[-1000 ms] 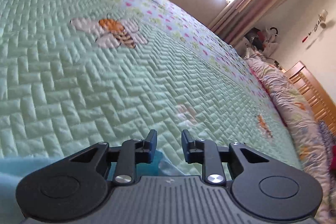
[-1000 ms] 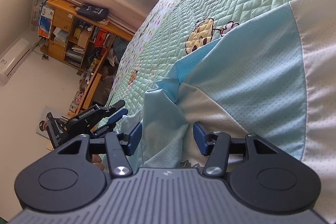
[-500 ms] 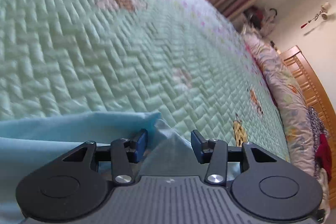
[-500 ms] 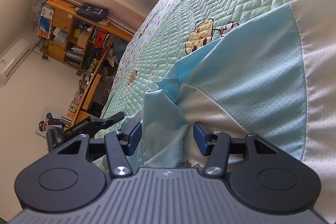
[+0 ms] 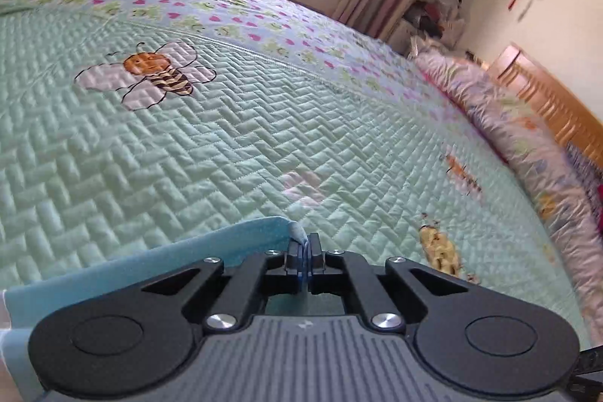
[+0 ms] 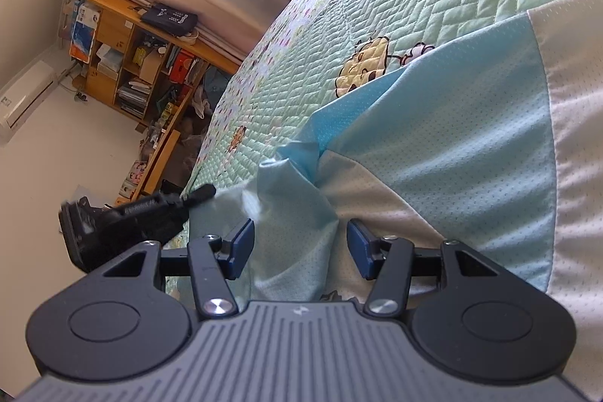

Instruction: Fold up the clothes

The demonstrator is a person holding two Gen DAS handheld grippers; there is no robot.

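Change: left tool (image 5: 303,255) has just closed, pinching the shirt (image 6: 444,123) hem.
Right tool (image 6: 299,245): half-open, straddling a bunched fold.
Shirt: dimpled blue-white mesh on quilted bed (image 5: 226,145).

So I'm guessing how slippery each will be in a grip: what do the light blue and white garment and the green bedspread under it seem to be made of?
The light blue and white garment looks like thin synthetic sports mesh: fine pinhole dots, slight sheen, soft crumpled folds. The green bedspread looks like padded quilted cotton or microfibre, matte: stitched herringbone ridges and a sewn-on bee. Neither fibre is certain.
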